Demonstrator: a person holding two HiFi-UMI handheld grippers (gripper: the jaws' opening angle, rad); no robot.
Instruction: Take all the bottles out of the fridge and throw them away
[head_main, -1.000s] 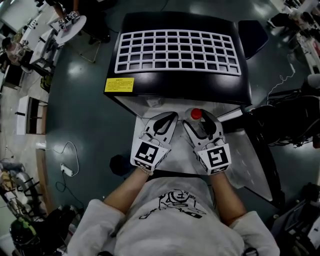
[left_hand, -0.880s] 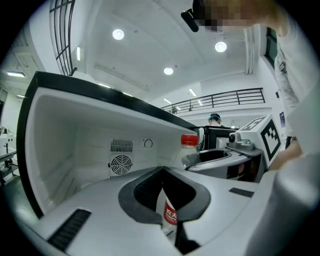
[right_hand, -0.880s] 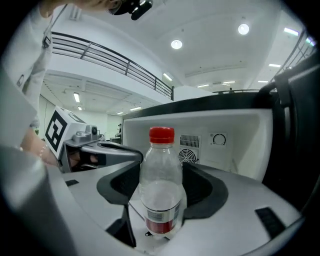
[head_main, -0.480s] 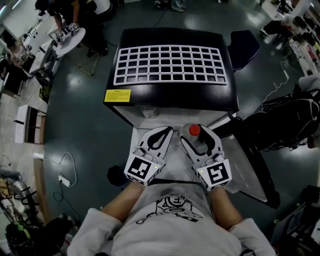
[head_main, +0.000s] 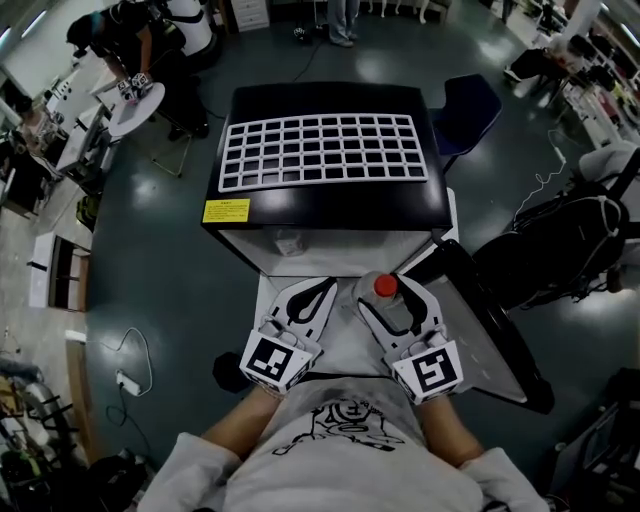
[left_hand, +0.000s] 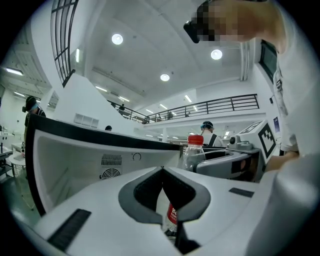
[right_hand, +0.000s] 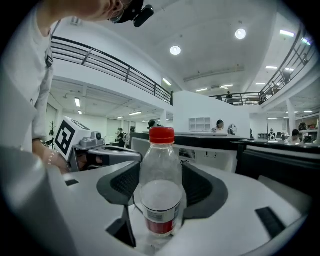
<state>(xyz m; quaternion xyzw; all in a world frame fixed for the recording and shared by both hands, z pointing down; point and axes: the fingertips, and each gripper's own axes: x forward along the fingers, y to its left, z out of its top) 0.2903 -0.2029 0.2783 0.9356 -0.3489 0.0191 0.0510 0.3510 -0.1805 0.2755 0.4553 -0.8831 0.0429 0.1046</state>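
A clear plastic bottle (right_hand: 161, 155) with a red cap (head_main: 386, 286) stands upright between the pads of my right gripper (right_hand: 161, 189), which is shut on its body. In the head view that right gripper (head_main: 389, 296) hovers just in front of the open black fridge (head_main: 320, 200), which has a white grid on top. My left gripper (head_main: 318, 292) hangs beside it, a little to the left, shut with nothing between its jaws. The left gripper view shows its tip (left_hand: 162, 172) closed, and the bottle (left_hand: 194, 150) past it to the right. The fridge's white inside (left_hand: 90, 165) lies ahead.
The fridge door (head_main: 490, 330) hangs open to the right of my right hand. A yellow sticker (head_main: 228, 211) marks the fridge's front edge. A blue chair (head_main: 470, 105) stands behind on the right. Cables (head_main: 130, 375) lie on the floor at left, and people work at benches far left.
Both grippers have drawn back from the fridge opening toward my body and risen, the right one carrying the bottle. The jaws look unchanged.
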